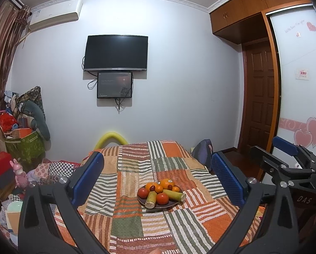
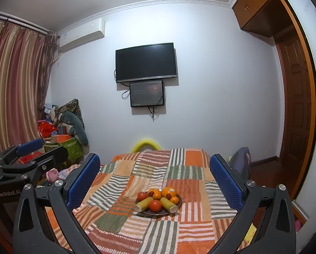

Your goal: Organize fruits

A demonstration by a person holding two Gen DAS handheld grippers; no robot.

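Both grippers, left gripper (image 1: 158,176) and right gripper (image 2: 154,178), hover with jaws apart, empty; next, reach far to the fruit plate (image 1: 142,202) on the bed (image 1: 134,165).

The patchwork bed cover (image 1: 136,222) lies bare on every side of the dark plate (image 1: 174,204), so the plate can be approached from the front, the left and the right. On the plate the fruits (image 2: 158,199) are packed touching each other, and little room is left between them. The left gripper (image 1: 158,180) and the right gripper (image 2: 154,182) are held wide open above the near cover, apart from the plate. Beside the bed's left edge, piled clutter (image 1: 24,139) is seen.
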